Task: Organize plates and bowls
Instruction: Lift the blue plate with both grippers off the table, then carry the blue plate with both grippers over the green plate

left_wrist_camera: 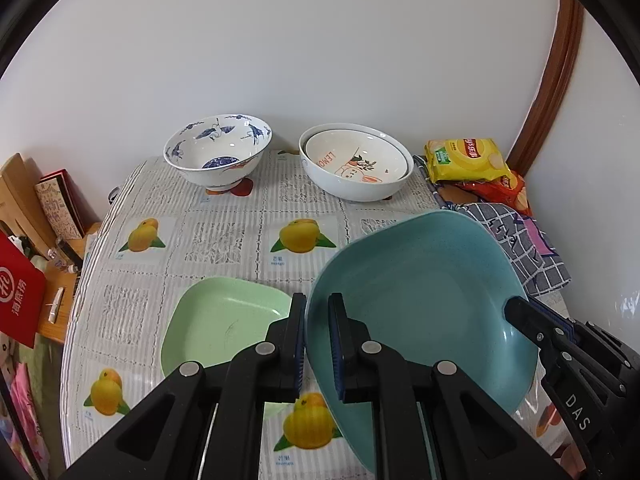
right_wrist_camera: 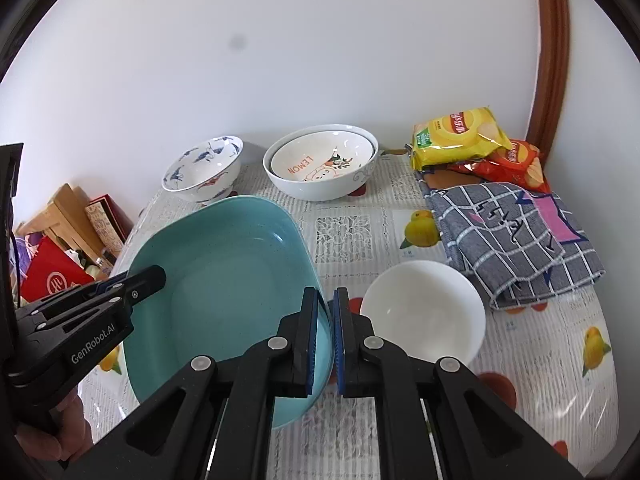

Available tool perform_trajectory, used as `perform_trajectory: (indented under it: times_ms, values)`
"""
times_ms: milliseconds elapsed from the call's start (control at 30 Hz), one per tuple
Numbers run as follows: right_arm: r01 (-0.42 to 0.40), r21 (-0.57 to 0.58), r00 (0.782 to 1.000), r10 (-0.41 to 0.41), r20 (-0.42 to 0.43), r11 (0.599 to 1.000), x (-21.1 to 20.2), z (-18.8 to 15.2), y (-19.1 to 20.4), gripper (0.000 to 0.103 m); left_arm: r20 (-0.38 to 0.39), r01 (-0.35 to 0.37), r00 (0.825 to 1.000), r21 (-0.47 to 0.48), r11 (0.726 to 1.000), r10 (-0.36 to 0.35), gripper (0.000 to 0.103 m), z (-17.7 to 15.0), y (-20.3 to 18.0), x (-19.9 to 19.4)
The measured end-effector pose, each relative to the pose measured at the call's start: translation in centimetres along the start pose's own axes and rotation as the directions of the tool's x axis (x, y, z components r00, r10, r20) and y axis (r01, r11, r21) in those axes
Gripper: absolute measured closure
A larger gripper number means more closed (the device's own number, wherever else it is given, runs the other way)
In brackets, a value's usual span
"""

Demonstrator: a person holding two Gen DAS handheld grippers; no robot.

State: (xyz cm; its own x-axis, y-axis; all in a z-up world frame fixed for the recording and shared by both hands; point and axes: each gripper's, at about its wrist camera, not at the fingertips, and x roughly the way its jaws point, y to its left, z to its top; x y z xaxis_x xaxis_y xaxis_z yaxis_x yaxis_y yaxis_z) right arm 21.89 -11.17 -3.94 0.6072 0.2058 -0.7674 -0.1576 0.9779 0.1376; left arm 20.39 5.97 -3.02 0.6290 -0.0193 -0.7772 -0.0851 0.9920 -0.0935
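A teal square plate (left_wrist_camera: 424,300) (right_wrist_camera: 224,280) hangs tilted above the table, held at two opposite rims. My left gripper (left_wrist_camera: 317,344) is shut on its left rim, and my right gripper (right_wrist_camera: 325,340) is shut on its right rim. Each gripper shows in the other's view, the right gripper (left_wrist_camera: 516,314) and the left gripper (right_wrist_camera: 154,280). A light green square plate (left_wrist_camera: 224,328) lies on the table below and to the left. At the back stand a blue-and-white bowl (left_wrist_camera: 218,152) (right_wrist_camera: 204,168) and a white bowl (left_wrist_camera: 356,184) (right_wrist_camera: 320,188) with a lemon-printed dish (left_wrist_camera: 352,156) nested inside. A plain white bowl (right_wrist_camera: 424,312) sits near right.
The table (left_wrist_camera: 224,236) wears a fruit-print cloth. Yellow and red crisp bags (right_wrist_camera: 460,136) and a folded checked cloth (right_wrist_camera: 516,236) lie at the back right. Boxes and a red bag (left_wrist_camera: 20,300) crowd the left of the table. A white wall runs behind.
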Motion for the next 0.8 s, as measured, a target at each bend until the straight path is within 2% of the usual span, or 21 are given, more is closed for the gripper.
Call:
perform_trajectory:
  times_ms: [333,800]
  values:
    - [0.010,0.012,1.000,-0.010,0.020,1.000,-3.4,-2.5,0.9,0.095,0.019,0.006,1.000,0.012,1.000,-0.006,0.092,-1.9,0.3,-2.7]
    - [-0.009,0.006,0.999,0.008,0.044,1.000,-5.4,-3.8,3.1,0.095,0.045,-0.003,0.999,-0.006,1.000,0.004,0.092,-3.0,2.1,-5.2]
